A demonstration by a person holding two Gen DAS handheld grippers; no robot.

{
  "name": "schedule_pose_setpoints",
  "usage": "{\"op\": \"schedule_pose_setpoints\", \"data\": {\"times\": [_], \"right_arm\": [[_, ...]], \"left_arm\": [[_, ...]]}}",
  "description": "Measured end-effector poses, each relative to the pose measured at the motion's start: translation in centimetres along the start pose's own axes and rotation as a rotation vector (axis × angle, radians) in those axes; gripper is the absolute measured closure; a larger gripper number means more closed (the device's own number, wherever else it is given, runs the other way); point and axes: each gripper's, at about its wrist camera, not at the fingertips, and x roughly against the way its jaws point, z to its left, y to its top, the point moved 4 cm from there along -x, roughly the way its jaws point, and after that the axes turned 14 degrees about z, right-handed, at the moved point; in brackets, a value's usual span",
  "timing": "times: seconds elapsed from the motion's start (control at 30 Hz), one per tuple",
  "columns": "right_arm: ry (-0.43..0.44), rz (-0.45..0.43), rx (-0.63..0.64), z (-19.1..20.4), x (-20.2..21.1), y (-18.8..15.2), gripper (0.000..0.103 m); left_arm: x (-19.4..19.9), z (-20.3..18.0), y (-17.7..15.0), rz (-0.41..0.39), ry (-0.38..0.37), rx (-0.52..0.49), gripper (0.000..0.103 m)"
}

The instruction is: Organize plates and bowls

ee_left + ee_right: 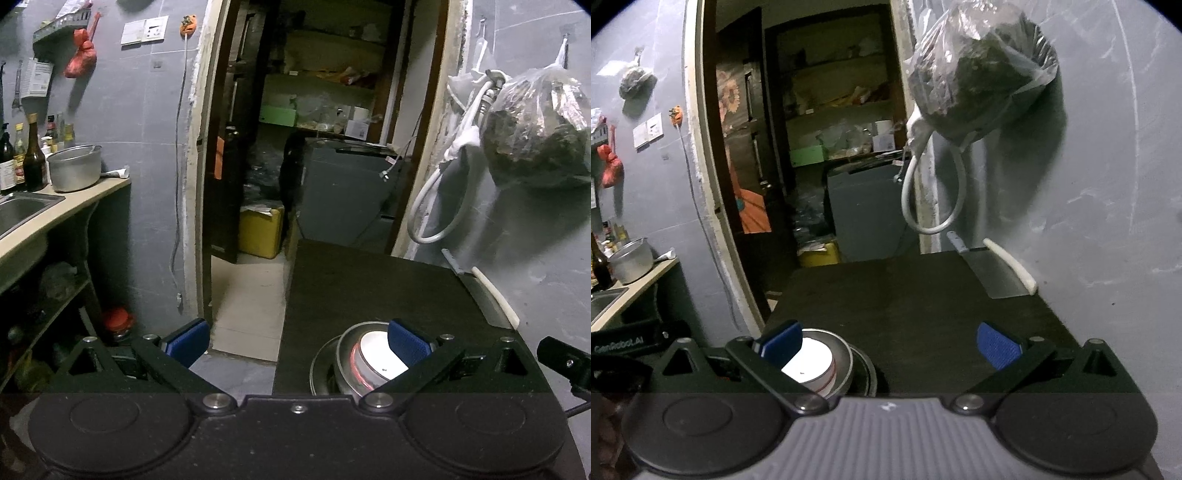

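Note:
A stack of dishes sits at the near edge of a dark table (369, 280): a white bowl with a red band (380, 356) nested in a steel bowl (345, 354) on a steel plate (317, 365). The stack also shows in the right wrist view, with the white bowl (812, 360) inside the steel bowl (842, 354). My left gripper (299, 341) is open and empty, its right finger over the stack. My right gripper (890, 345) is open and empty, its left finger over the stack.
A cleaver (993, 273) with a white handle lies at the table's far right, by the grey wall. A plastic bag (975, 70) and a white hose (934, 195) hang above it. A counter with a sink, a pot (75, 168) and bottles stands to the left. A doorway opens ahead.

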Motion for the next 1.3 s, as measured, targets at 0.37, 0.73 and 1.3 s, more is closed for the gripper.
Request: {"op": "schedule_pose_setpoints", "data": {"times": [0.37, 0.73, 1.3], "right_arm": [[-0.059, -0.024, -0.022, 1.3, 3.0, -1.1, 0.0], [-0.093, -0.038, -0.031, 3.3, 6.0, -3.6, 0.0], [-0.158, -0.038, -0.043, 6.2, 12.1, -9.6, 0.0]], "left_arm": [[2.1, 1.7, -0.5, -0.023, -0.036, -0.029, 0.001], [5.7, 4.5, -3.6, -0.028, -0.058, -0.039, 0.001], [10.6, 8.8, -8.5, -0.019, -0.068, -0.071, 0.001]]}}
